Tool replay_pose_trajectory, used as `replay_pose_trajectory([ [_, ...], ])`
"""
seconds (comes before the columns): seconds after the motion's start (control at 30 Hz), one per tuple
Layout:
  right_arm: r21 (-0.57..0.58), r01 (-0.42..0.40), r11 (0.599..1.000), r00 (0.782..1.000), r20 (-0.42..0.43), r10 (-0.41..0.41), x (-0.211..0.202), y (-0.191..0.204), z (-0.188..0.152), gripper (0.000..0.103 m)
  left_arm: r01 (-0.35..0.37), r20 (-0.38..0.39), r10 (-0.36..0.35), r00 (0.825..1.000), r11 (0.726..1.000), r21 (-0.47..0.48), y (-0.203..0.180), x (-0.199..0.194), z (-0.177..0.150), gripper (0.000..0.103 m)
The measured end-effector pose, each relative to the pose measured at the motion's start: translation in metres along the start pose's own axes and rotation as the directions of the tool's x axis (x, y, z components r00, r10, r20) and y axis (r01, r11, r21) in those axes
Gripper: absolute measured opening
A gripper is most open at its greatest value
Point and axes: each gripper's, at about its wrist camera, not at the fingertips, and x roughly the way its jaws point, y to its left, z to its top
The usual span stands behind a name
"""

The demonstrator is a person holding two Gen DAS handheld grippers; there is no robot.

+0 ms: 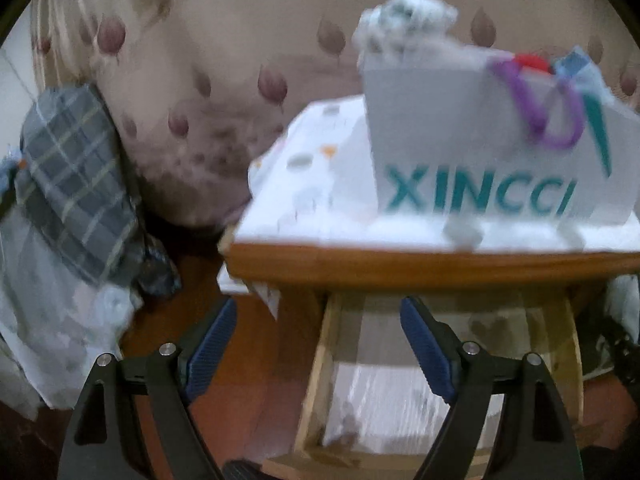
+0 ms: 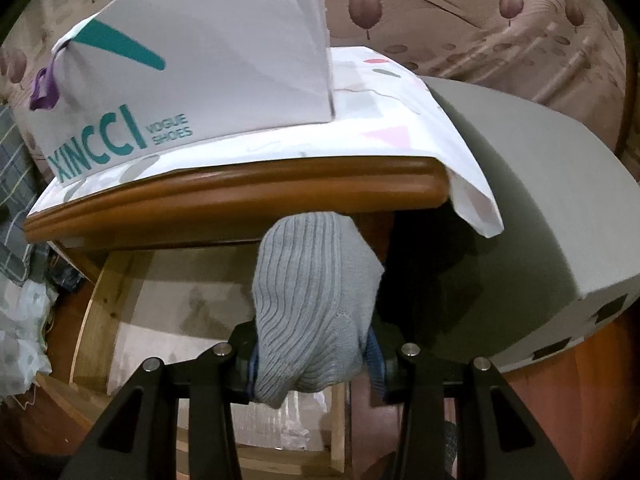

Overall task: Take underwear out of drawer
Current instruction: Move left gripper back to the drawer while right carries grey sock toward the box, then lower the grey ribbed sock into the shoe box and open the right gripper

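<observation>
Left wrist view: blurred; left gripper (image 1: 318, 344) with blue-padded fingers spread wide, nothing between them.
Poised over open pale-wood drawer (image 1: 320, 364) under brown wooden table edge (image 1: 400, 262); white XINCCI paper bag (image 1: 476, 160) standing on white patterned cloth (image 1: 304, 184) on top; grey checked fabric (image 1: 76, 184) heaped at left.

Right wrist view: right gripper (image 2: 314, 364) partly closed, clamped on grey ribbed knit underwear (image 2: 316, 304).
Garment bunched between pads, raised above open drawer, just below table edge; grey rounded case (image 2: 540, 220) at right.
</observation>
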Motion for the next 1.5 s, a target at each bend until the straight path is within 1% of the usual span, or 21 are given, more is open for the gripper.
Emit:
replay_pose_trajectory([
  [0.07, -0.011, -0.006, 1.0, 1.0, 0.006, 0.006, 0.0, 0.005, 0.0, 0.042, 0.023, -0.024, -0.024, 0.999, 0.999, -0.028, 0.003, 0.009, -0.01, 0.081],
  [0.17, -0.046, -0.001, 0.999, 1.0, 0.019, 0.001, -0.002, 0.013, -0.002, 0.042, 0.028, -0.054, -0.031, 0.998, 0.999, -0.042, 0.008, 0.021, -0.018, 0.082],
  [0.27, -0.071, -0.007, 0.997, 1.0, 0.018, 0.008, -0.003, 0.021, -0.005, 0.042, 0.028, -0.049, -0.03, 0.998, 0.998, -0.056, 0.012, 0.023, -0.023, 0.084],
  [0.3, -0.078, 0.0, 0.997, 1.0, 0.017, 0.001, -0.003, 0.023, -0.006, 0.042, 0.02, -0.052, -0.022, 0.998, 0.998, -0.053, 0.012, 0.025, -0.023, 0.084],
  [0.37, -0.093, 0.017, 0.996, 1.0, 0.016, -0.015, -0.006, 0.027, -0.008, 0.042, 0.033, -0.066, -0.036, 0.997, 0.998, -0.05, 0.014, 0.028, -0.022, 0.085],
  [0.47, -0.085, 0.026, 0.996, 1.0, 0.01, -0.025, -0.011, 0.027, -0.01, 0.042, 0.042, -0.058, -0.045, 0.997, 0.997, -0.065, 0.019, 0.025, -0.022, 0.086],
  [0.53, -0.081, 0.038, 0.996, 0.999, 0.012, -0.037, -0.017, 0.029, -0.01, 0.042, 0.036, -0.053, -0.04, 0.998, 0.997, -0.071, 0.023, 0.024, -0.021, 0.087],
  [0.6, -0.083, 0.043, 0.996, 0.999, 0.01, -0.042, -0.023, 0.03, -0.01, 0.042, 0.016, -0.038, -0.018, 0.999, 0.997, -0.074, 0.027, 0.023, -0.02, 0.087],
  [0.67, -0.082, 0.044, 0.996, 0.999, 0.015, -0.043, -0.032, 0.031, -0.006, 0.042, 0.018, -0.038, -0.021, 0.999, 0.996, -0.082, 0.032, 0.023, -0.019, 0.087],
  [0.87, -0.094, 0.041, 0.995, 0.998, 0.046, -0.037, -0.063, 0.039, 0.011, 0.042, 0.04, -0.06, -0.048, 0.997, 0.991, -0.128, 0.045, 0.027, -0.016, 0.088],
  [1.07, -0.089, 0.023, 0.996, 0.999, 0.043, -0.019, -0.085, 0.042, 0.029, 0.042, 0.032, -0.063, -0.043, 0.997, 0.987, -0.16, 0.055, 0.026, -0.015, 0.088],
  [1.2, -0.099, 0.032, 0.995, 0.998, 0.048, -0.027, -0.095, 0.045, 0.04, 0.042, 0.027, -0.067, -0.039, 0.997, 0.984, -0.178, 0.06, 0.028, -0.014, 0.089],
  [1.5, -0.15, 0.057, 0.987, 0.992, 0.121, -0.039, -0.13, 0.053, 0.077, 0.042, 0.016, -0.067, -0.029, 0.997, 0.983, -0.181, 0.064, 0.027, -0.014, 0.089],
])
